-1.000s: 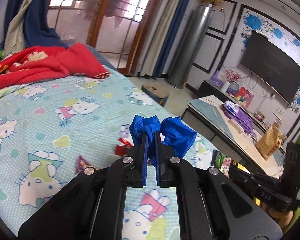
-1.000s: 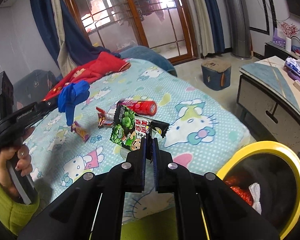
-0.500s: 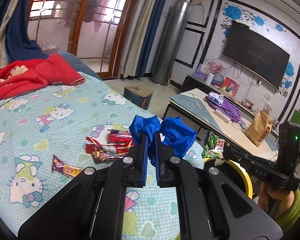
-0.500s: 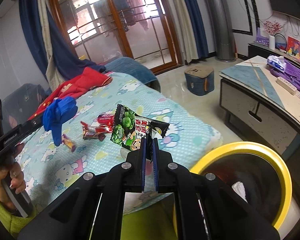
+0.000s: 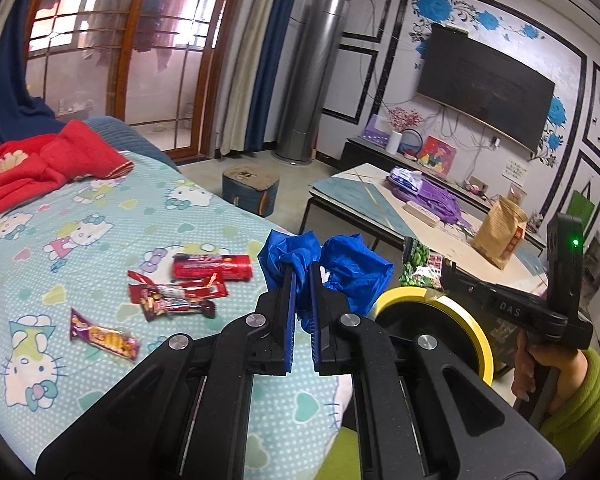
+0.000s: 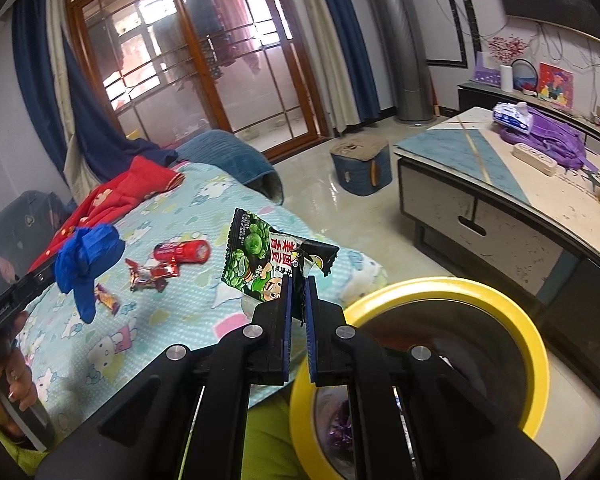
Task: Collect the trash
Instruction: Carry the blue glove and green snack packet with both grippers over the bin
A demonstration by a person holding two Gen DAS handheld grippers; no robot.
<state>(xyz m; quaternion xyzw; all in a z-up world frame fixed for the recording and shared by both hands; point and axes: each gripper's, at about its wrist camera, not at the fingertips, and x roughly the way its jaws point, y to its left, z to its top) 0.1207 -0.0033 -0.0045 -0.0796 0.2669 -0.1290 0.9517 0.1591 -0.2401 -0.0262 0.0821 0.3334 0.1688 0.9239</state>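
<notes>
My left gripper is shut on a crumpled blue glove and holds it above the bed's edge, near the yellow-rimmed bin. The glove also shows in the right wrist view. My right gripper is shut on a green snack bag, held above the left rim of the bin. The snack bag also shows in the left wrist view. A red tube wrapper, a red candy wrapper and a purple-orange wrapper lie on the bed.
The bed has a Hello Kitty sheet and a red blanket at its far end. A low table with purple items stands right of the bin. A small blue stool sits on the floor beyond.
Both grippers have swung right from over the bed toward the bin, still holding the glove and the snack bag. The bin now lies under the right gripper.
</notes>
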